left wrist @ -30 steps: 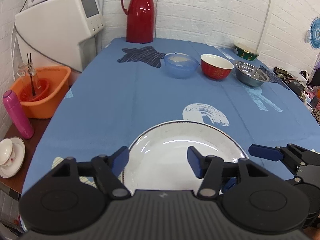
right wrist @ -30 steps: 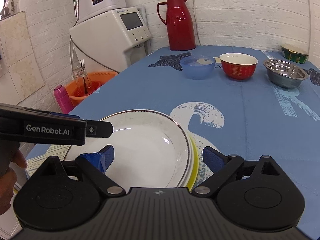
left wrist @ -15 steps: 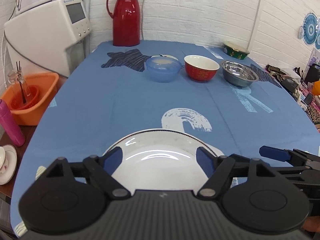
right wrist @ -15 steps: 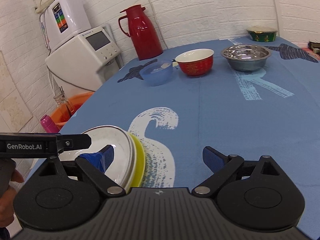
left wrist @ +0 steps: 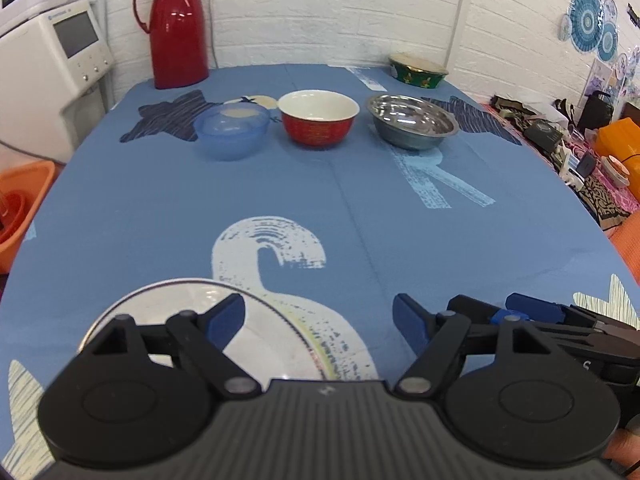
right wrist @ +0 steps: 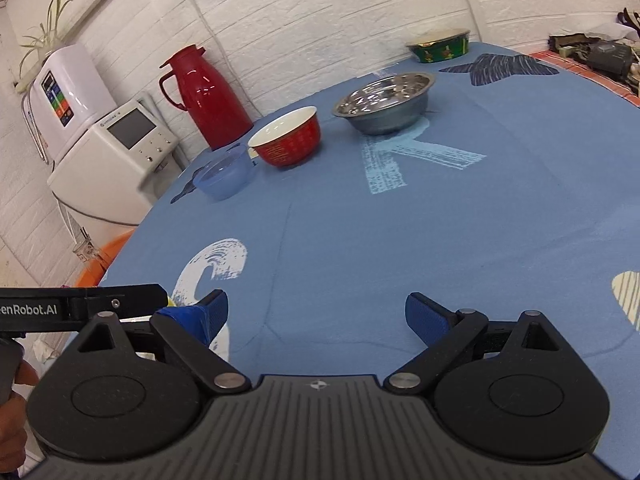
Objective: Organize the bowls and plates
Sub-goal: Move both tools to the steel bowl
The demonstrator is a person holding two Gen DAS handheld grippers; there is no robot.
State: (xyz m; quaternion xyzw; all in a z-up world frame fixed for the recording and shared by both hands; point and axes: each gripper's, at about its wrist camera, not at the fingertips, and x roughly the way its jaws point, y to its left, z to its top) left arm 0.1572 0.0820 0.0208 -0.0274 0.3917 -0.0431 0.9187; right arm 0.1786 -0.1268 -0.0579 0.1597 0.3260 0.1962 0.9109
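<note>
Reading "enRobot.AI" — left claw (right wrist: 192,312) casing

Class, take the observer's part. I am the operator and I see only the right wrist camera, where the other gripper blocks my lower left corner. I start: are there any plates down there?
Observer: Yes. The left wrist view shows a white plate lying flat on the blue tablecloth, beside the white printed S.
Operator: Is it a single plate?
Observer: No. A yellow-rimmed plate peeks out beneath its right edge.
Operator: Is the left gripper holding that plate?
Observer: No. The left gripper has its jaws wide apart, with nothing between them.
</note>
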